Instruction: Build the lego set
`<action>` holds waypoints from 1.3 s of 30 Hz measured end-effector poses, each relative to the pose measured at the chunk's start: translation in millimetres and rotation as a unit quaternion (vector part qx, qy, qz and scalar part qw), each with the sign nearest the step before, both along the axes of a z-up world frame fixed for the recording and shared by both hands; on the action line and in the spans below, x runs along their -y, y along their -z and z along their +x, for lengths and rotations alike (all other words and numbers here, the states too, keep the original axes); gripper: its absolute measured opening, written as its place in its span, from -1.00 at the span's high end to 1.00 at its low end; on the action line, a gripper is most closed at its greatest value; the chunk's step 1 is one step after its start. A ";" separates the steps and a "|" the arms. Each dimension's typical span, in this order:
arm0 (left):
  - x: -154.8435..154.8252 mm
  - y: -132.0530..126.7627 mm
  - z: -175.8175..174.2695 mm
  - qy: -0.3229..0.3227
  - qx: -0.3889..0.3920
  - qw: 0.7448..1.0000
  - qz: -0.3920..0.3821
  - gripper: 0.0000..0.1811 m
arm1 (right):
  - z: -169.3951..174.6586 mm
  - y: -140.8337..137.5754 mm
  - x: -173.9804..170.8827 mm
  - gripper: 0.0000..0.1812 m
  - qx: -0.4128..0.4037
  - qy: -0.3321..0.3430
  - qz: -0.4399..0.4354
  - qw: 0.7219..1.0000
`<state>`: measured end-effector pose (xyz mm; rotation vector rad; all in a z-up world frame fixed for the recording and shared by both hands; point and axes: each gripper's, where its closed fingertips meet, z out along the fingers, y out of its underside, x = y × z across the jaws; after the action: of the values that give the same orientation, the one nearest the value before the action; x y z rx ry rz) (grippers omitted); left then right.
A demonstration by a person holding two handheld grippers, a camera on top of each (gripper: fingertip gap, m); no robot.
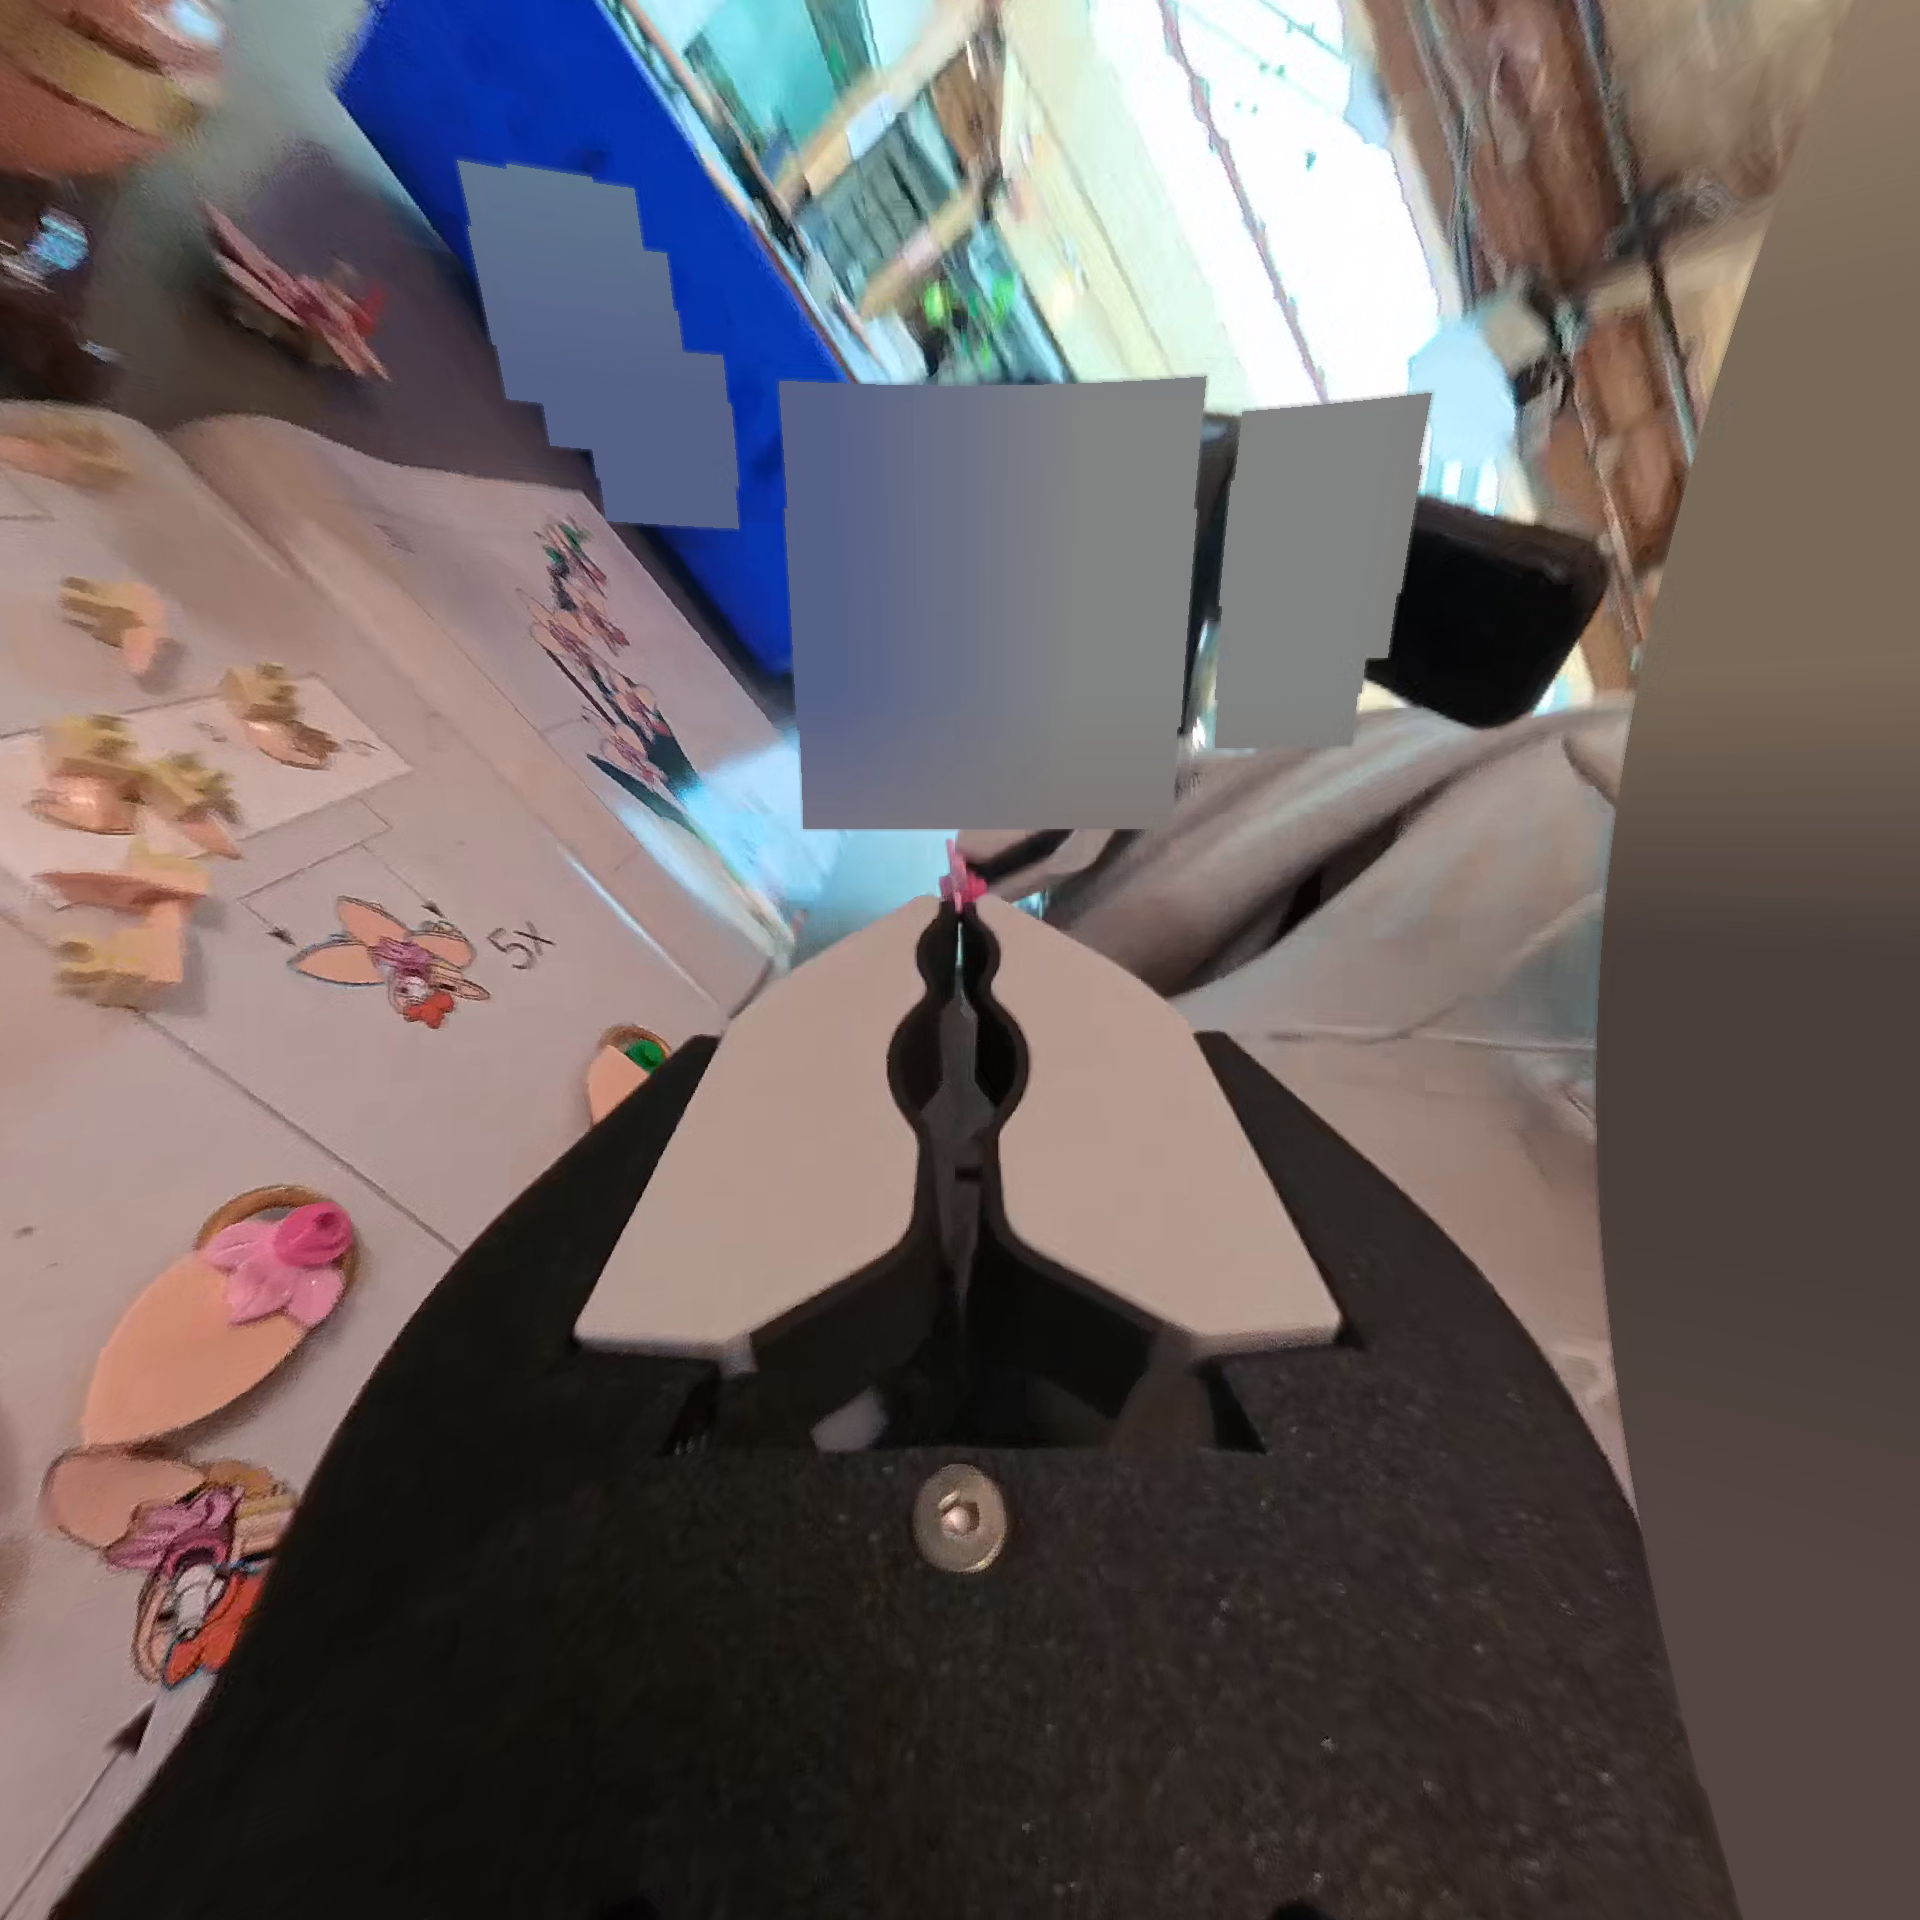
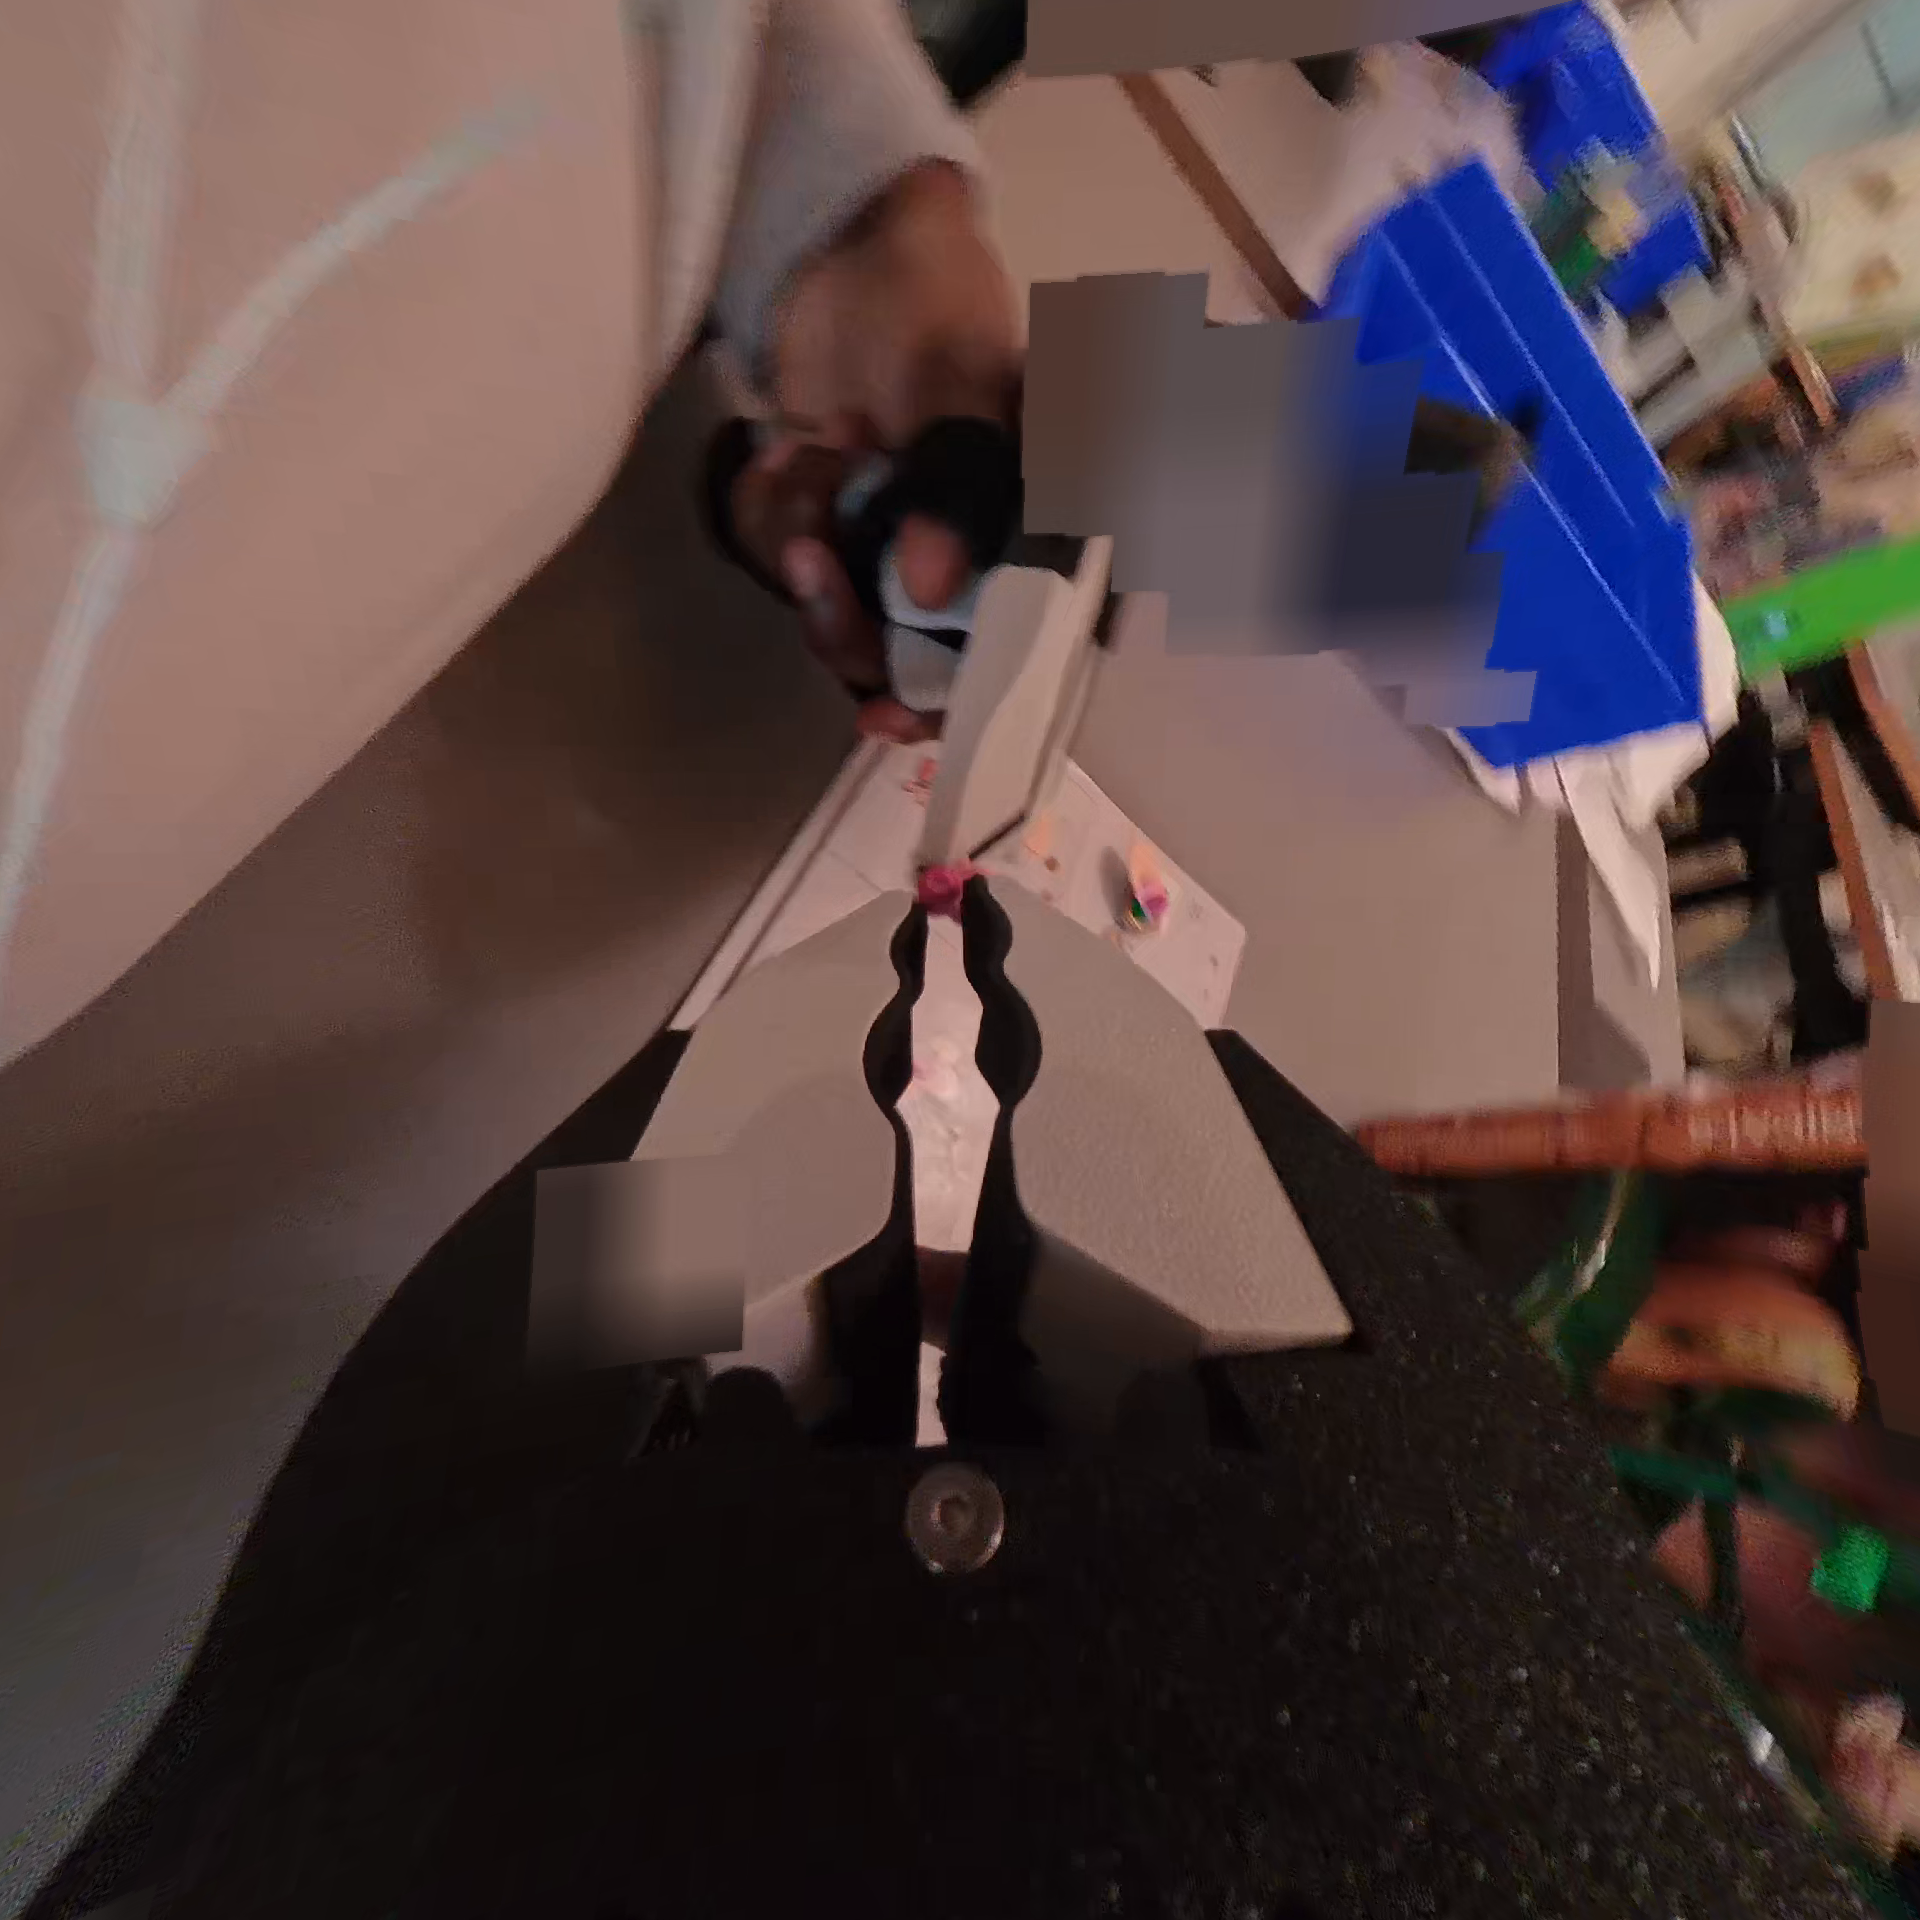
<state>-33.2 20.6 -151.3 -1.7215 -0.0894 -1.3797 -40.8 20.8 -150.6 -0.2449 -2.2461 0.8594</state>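
Both grippers pinch one small pink piece [image 2: 942, 886] mid-air, apparently joining it; left gripper [image 1: 958, 902] closed, right gripper [image 2: 940, 906] nipping it. Instruction booklet [image 1: 436, 810] open; several loose petal pieces [image 1: 197, 1320] remain unassembled.

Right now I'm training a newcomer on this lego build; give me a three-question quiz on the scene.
1. True or false: the left gripper is shut on a pink piece.
2. What lies open on the table, left of the left gripper? A) manual B) tablet C) tray
3. In the right wrist view, what meets the right gripper at the pink piece?

Key: 1 true. 2 A. 3 the left gripper's tips, coming from above; both grippers pinch the piece.
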 end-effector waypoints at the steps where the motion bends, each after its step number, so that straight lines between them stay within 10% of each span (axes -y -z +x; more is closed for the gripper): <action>1: -3.3 -2.4 -8.1 -0.032 0.020 0.999 0.001 1.00 | -7.6 -4.4 -9.4 0.91 0.000 0.054 -0.033 0.998; 8: -13.2 -9.7 -35.6 -0.182 0.057 0.981 0.045 1.00 | -26.0 -19.2 -11.4 0.87 0.069 0.238 -0.354 0.902; 39: -14.6 0.8 -23.4 -0.167 0.025 0.986 0.018 1.00 | -23.0 3.8 -15.4 0.89 0.021 0.251 -0.129 0.959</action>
<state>-56.6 35.2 -152.1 -1.5592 -0.3630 -1.1679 -63.8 36.2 -154.4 -0.9185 -1.9643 0.8625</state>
